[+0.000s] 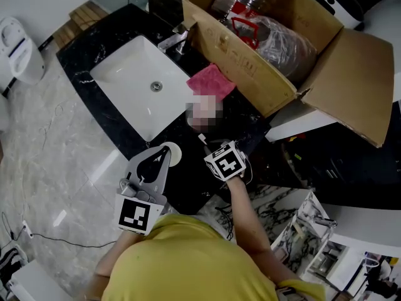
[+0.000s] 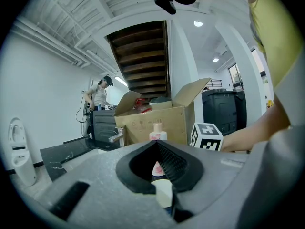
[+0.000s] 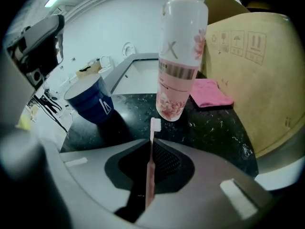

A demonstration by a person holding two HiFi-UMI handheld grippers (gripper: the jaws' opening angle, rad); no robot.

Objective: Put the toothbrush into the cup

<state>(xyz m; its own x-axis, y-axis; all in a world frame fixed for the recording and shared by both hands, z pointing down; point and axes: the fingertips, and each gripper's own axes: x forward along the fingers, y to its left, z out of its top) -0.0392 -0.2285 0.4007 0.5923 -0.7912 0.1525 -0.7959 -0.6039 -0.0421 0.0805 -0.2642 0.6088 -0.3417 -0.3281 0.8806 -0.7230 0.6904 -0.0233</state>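
Observation:
A pink toothbrush (image 3: 149, 171) stands upright between the jaws of my right gripper (image 3: 151, 141), which is shut on its handle; the white bristle head (image 3: 155, 124) sticks out past the tips. The dark blue cup (image 3: 90, 101) stands open on the black counter, left of the toothbrush and apart from it. In the head view the cup (image 1: 174, 153) shows as a pale circle beside the tip of my left gripper (image 1: 165, 150). The left jaws meet at their tips with nothing between them. The cup's cream rim (image 2: 163, 193) shows below through their gap.
A tall pink-and-white bottle (image 3: 180, 56) stands just beyond the toothbrush head. A pink cloth (image 1: 212, 81) lies between the white sink (image 1: 143, 83) and a big open cardboard box (image 1: 276, 42). A tap (image 1: 174, 41) stands behind the sink. A person (image 2: 99, 94) stands in the far background.

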